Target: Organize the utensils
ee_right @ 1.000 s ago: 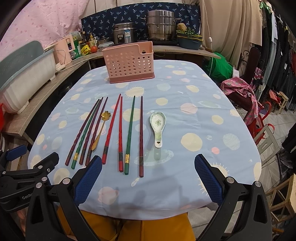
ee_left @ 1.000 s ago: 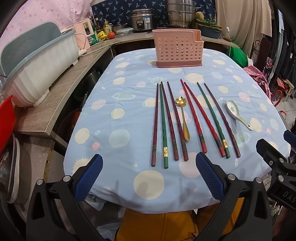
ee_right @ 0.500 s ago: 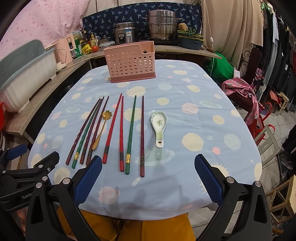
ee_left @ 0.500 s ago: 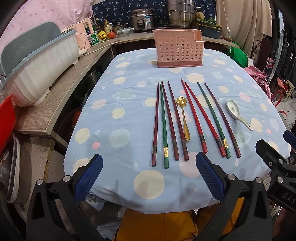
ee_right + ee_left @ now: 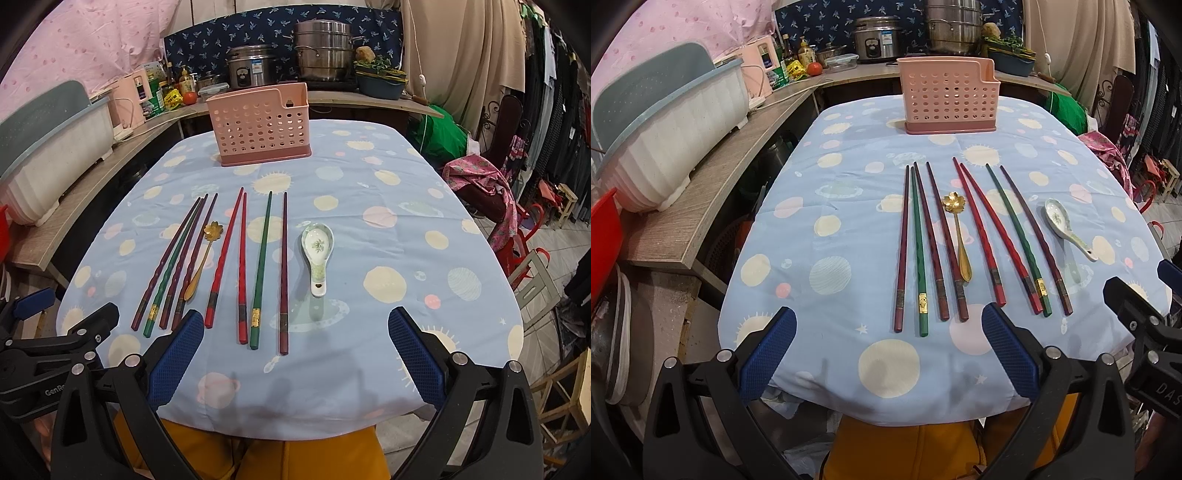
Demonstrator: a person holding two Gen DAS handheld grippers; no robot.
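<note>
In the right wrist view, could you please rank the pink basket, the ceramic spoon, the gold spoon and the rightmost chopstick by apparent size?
1. pink basket, clearly largest, though farthest.
2. rightmost chopstick, longest but very thin.
3. ceramic spoon and gold spoon: similar length, so unranked; the ceramic one is much wider.

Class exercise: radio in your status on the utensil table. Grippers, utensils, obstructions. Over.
Left gripper open, empty; right gripper same. Eight chopsticks, gold spoon, ceramic spoon flat on cloth. Pink holder upright behind them, path clear.
</note>
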